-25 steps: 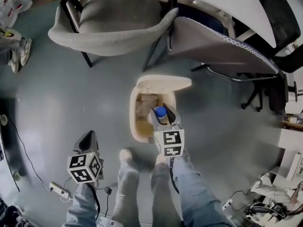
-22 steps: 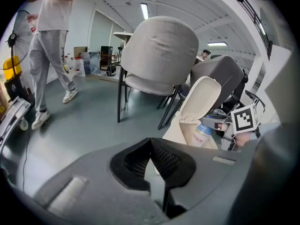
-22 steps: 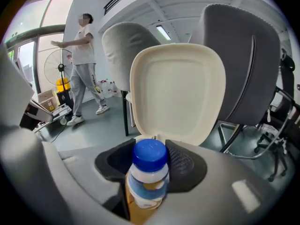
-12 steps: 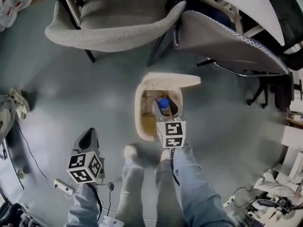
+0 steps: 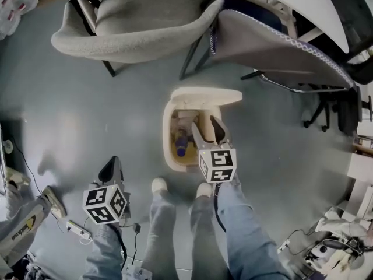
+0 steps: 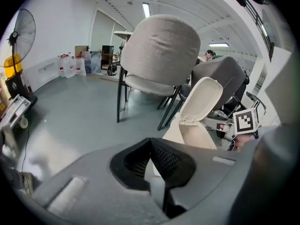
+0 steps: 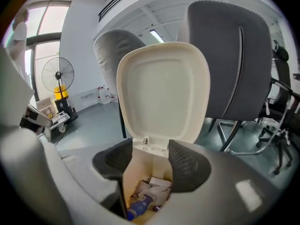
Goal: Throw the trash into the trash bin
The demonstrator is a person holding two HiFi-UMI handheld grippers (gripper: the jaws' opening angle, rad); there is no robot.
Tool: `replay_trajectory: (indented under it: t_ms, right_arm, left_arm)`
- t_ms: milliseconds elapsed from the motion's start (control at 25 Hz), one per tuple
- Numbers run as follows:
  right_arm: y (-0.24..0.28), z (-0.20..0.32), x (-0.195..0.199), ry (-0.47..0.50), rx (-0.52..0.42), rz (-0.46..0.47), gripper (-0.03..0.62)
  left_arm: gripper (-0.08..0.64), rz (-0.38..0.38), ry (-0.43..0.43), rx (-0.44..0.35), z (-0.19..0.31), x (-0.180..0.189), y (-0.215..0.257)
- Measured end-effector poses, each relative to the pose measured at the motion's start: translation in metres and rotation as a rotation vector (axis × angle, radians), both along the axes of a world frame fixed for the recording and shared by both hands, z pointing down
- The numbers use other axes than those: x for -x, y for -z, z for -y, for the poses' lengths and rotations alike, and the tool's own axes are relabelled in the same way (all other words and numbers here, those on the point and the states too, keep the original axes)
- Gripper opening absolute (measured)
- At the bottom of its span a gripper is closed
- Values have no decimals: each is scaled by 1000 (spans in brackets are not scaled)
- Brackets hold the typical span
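step in hand: the drop looked made. the bottle (image 5: 181,143) lay inside the bin (image 5: 169,147), so i judged the throw itself all but finished.
right gripper: my right gripper (image 5: 208,132) hung over the bin's mouth. its jaws had just been opening and stood spread wide, with nothing held. through the gap i saw only the inside of the bin.
left gripper: my left gripper (image 5: 110,168) sat low at my left side, well apart from the bin, its tips pressed together on nothing.
where the bottle was: at the bottom of the bin, on its side among crumpled paper (image 7: 157,186), touching neither gripper.
how the bottle looked: a small plastic bottle, blue at one end and light by the look of it. any label was too blurred to read.
bin: cream, with its lid (image 5: 207,96) standing open at the far side, near the legs of two grey chairs (image 5: 134,22).
next move: i judged it called for lifting the right gripper up and back from the mouth without knocking the rim or the lid. whether the lid then needed shutting i could not tell.
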State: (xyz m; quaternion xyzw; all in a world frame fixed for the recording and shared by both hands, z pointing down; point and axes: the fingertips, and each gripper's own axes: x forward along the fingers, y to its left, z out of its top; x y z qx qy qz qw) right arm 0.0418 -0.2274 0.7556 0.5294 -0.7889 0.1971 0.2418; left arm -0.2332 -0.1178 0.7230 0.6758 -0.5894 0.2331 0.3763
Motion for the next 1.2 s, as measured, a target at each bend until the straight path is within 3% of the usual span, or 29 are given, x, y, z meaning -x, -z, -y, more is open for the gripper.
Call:
replay_trajectory:
  t_ms: [240,440,640,920,1200]
  right_arm:
    - [6,-13,-19,-12,15,14,225]
    - [24,-29,-27,4,34,21,129]
    - [67,-45,-39,-2,-12,25,26]
    - [153,-76,-76,11,-33,19,5]
    - [300,-115,-120,-56,-31,75,5]
  left_arm:
    - [11,-10,0,-16,-1,-16,0]
    - [10,-21,-3,-31,-7,-35,10]
    - [10,-28,-12,-87,-2,-58,34]
    - [11,-31,-60,-245,5,-100,142]
    - [11,-40,-18,-340,-37,-123,288]
